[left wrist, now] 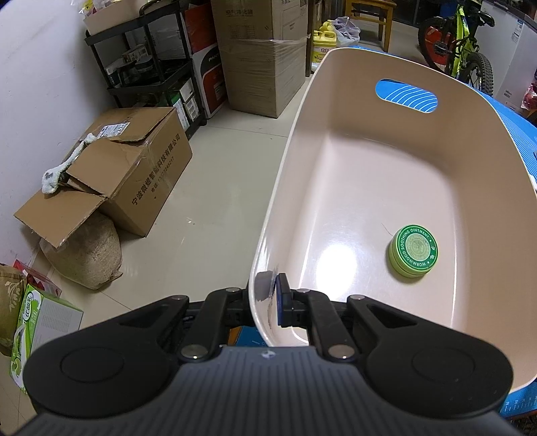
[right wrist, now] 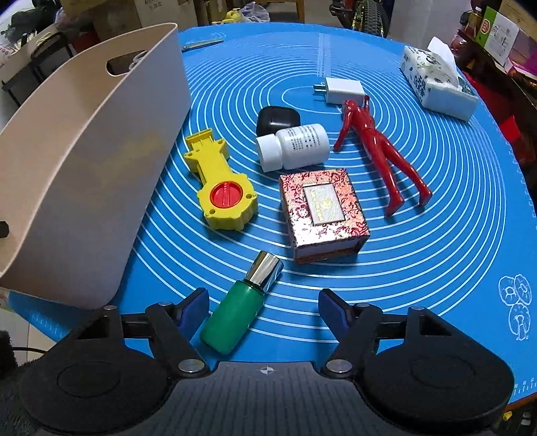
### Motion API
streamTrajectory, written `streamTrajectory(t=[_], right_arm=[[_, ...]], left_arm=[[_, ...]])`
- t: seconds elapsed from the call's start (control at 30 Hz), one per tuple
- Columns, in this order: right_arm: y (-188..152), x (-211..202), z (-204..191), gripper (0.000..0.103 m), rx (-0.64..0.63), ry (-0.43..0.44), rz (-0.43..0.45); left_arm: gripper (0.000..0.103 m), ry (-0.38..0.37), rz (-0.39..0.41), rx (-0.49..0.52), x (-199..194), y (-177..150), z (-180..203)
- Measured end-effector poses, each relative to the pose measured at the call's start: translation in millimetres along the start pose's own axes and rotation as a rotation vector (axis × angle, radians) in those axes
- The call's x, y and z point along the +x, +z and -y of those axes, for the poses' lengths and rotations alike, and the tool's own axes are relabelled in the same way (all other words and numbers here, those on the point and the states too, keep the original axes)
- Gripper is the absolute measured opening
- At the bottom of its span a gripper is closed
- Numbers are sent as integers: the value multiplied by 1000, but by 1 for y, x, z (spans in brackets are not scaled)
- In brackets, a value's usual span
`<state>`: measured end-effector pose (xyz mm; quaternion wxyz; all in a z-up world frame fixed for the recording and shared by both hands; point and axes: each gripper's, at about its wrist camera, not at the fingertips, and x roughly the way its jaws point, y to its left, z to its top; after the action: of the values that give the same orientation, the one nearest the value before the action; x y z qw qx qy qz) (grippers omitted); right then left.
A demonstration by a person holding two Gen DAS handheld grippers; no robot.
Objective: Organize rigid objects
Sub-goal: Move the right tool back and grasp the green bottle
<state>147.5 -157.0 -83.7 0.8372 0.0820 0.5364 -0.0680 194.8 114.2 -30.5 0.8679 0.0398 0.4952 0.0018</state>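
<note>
Plain pale wall [left wrist: 30, 84]; glossy cream tiled floor [left wrist: 214, 201] catching overhead light. Black metal shelving rack [left wrist: 147, 67] stocked with boxed goods. Tall wrapped cardboard carton [left wrist: 261, 67] beside it. Torn-open cardboard box [left wrist: 134, 174] resting on a burlap sack [left wrist: 84, 258]. Wooden chair [left wrist: 369, 20]. Yellow-green bicycle [left wrist: 463, 43] at rear.

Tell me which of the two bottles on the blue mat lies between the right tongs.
The green bottle with the shiny silver cap; the white pill bottle lies farther off, beside the black case.
</note>
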Motion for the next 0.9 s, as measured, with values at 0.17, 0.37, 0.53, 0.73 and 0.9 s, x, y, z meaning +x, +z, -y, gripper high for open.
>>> streamTrajectory(t=[0.17,0.37,0.53,0.73,0.9], right_arm=[[-4,5,-10,68,6,-25,-1],[-8,5,-18,55,-29,-51,30],[-9,4,-18,39,-34,-43,43],[-10,0,-15,36,-22,-33,56],[-10,-13,-12,34,-24,-24,78]], left_arm=[[12,-1,0,-1,0,0,0],[12,0,0,-1,0,0,0],[12,-1,0,-1,0,0,-1],[12,0,0,0,0,0,-1],[12,0,-1,-1,0,0,-1]])
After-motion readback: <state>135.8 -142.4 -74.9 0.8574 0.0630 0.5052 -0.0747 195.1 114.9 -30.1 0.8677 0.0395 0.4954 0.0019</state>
